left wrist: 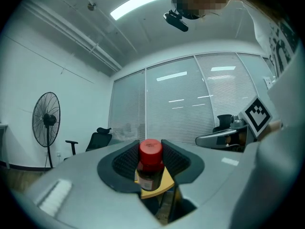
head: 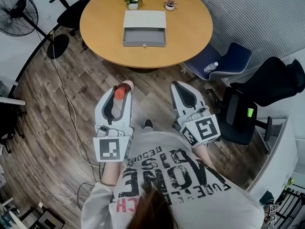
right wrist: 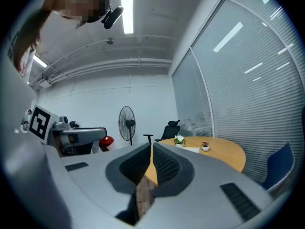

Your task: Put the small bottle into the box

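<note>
1. The box [head: 145, 19] lies mid-worktop [head: 190, 32], its drawer [head: 144, 44] pulled toward the person and open upward.
2. Just behind the box stand a flower pot [head: 133, 0] and a small plant pot [head: 170, 5].
3. Left, right and in front of the box the worktop is bare.
4. Nearer than the box, open floor [head: 157, 87] reaches the worktop's edge.
5. Right of the box, a blue chair [head: 228, 61] crowds that edge.

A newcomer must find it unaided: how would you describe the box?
Look at the round wooden table. On it, just in front of a white-flowered pot and a smaller pot, lies the box. It is the only grey, flat, rectangular thing there, its drawer pulled open.
</note>
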`<state>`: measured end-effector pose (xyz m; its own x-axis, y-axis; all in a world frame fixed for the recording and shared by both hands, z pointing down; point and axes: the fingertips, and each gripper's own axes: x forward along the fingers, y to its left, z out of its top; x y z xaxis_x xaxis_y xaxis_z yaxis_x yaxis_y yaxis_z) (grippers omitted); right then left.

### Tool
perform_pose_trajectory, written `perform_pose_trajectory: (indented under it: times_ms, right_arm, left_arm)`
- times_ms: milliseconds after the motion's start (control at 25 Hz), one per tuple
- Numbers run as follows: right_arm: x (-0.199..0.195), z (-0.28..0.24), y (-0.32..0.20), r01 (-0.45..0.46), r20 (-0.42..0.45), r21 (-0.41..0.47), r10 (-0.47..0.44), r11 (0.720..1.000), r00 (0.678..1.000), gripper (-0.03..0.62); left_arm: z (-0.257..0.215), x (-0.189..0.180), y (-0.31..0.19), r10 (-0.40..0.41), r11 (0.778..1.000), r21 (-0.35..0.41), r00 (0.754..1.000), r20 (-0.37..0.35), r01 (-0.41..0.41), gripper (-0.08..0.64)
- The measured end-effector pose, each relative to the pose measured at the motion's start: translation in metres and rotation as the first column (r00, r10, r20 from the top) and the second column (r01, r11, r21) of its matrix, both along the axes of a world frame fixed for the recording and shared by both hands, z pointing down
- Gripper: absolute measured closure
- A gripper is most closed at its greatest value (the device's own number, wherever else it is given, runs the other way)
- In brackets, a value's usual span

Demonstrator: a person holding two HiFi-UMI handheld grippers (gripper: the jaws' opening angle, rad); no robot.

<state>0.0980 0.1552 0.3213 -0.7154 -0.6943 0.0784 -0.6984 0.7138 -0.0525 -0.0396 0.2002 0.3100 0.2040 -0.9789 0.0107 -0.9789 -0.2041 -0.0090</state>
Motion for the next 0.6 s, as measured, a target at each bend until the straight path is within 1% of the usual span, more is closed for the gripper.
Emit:
perform_pose_trajectory:
  times_ms: [40,160,200,400,600]
  right_arm:
    - [0.001,0.002,-0.003,0.003,-0.002,-0.006,-0.003,1.000,1.000,0.571]
    - [0.005,0.006,-0.010,0.008,-0.002,-0.022,-0.008,1.000,1.000,0.571]
    - [0.006,0.007,-0.012,0.008,-0.001,-0.026,-0.008,1.000,1.000,0.571]
    - [0.013,0.014,-0.026,-0.012,0.008,-0.051,0.012,0.999,1.000,0.571]
    - [0.010,0.021,-0.044,-0.025,0.001,-0.080,0.025,0.996,1.000,0.571]
  left_arm:
    - [0.000,0.001,-0.003,-0.004,1.000,0.001,1.000,0.004,0.004,0.410]
    - [-0.004,0.004,-0.011,-0.011,0.999,0.043,1.000,0.023,0.010,0.411]
    - [-0.005,0.005,-0.014,-0.012,0.999,0.046,1.000,0.025,0.011,0.411]
    - [-0.003,0.005,-0.034,-0.012,0.999,0.030,0.999,0.032,0.011,0.410]
    - [0.003,0.000,-0.056,0.003,1.000,0.018,1.000,0.031,-0.003,0.411]
